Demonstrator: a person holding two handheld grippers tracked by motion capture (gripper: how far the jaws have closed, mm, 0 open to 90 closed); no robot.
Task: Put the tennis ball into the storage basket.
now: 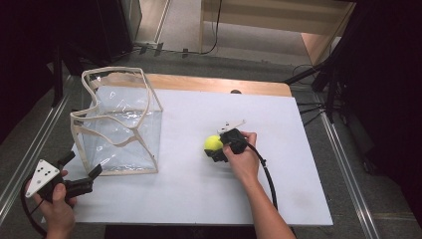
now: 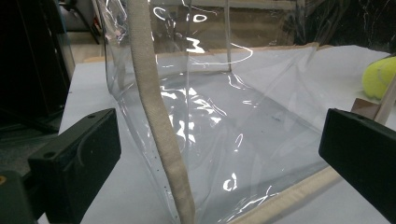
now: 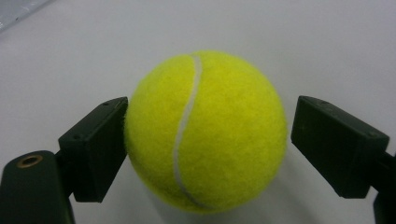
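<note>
A yellow tennis ball [image 1: 213, 143] [image 3: 205, 130] rests on the white board [image 1: 199, 194] near the middle. My right gripper [image 1: 218, 148] [image 3: 208, 136] is open around it; one jaw touches the ball's side and the other stands a small gap off. A clear plastic bag [image 1: 122, 129] [image 2: 219, 102] with beige cloth trim and straps [image 2: 156, 121] stands upright at the left. My left gripper [image 1: 82, 166] [image 2: 218, 133] is open at the bag's near left corner, its jaws on either side of that corner edge. The ball [image 2: 379, 77] also appears far right in the left gripper view.
The white board lies on a wooden table [image 1: 219, 83]. Metal rails [image 1: 30, 149] run along both sides of the table. Black stands and cables [image 1: 323, 84] crowd the far right. Bare board stretches in front of and right of the ball.
</note>
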